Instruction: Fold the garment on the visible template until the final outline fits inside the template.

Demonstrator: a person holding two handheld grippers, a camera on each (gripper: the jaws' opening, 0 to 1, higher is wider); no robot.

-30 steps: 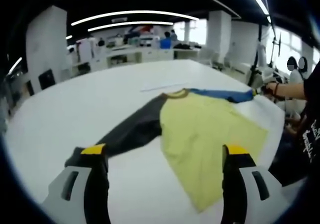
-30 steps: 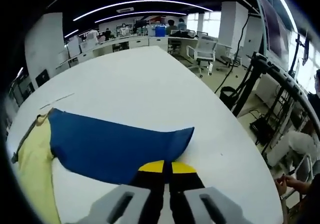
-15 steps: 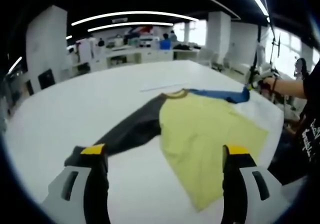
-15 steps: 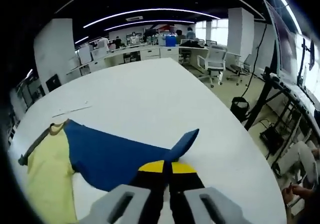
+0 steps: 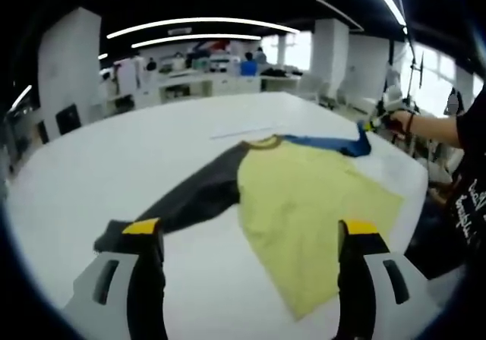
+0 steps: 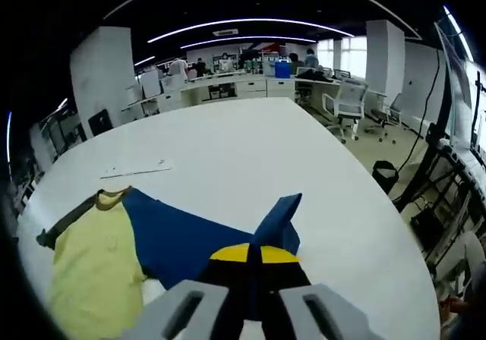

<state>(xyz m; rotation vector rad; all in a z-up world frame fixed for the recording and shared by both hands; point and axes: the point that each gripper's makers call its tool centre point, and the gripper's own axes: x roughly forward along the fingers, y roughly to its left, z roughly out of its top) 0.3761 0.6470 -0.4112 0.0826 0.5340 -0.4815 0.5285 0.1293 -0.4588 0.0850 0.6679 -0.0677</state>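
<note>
I read white lettering on the dark shirt (image 5: pixel 469 203) of the person at the right edge of the left gripper view, but it is too small and blurred to make out. Nothing else carries writing I can read.

I count one garment (image 5: pixel 304 196): a long-sleeved top with a pale yellow body, a mustard collar (image 5: pixel 264 141), one dark grey sleeve (image 5: pixel 199 197) and one blue sleeve (image 6: pixel 201 234). It lies spread on the white surface (image 5: pixel 152 139). A single thin pale strip (image 5: pixel 247 131) lies on the surface just beyond the collar.

My left hand-held gripper (image 5: pixel 250 237) is spread wide, holding nothing, with one yellow-tipped jaw by the cuff of the grey sleeve and the other over the hem of the yellow body. My right hand-held gripper (image 6: pixel 254 255) has its jaws pressed together on the blue sleeve, whose cuff stands up in a peak above the surface.

The left gripper view takes in the whole top, including the grey sleeve's full length and a hand (image 5: pixel 395 120) at the far end of the blue sleeve. The right gripper view shows the pinch on the blue cloth up close, with office chairs (image 6: pixel 345 108) beyond the surface's far edge.
</note>
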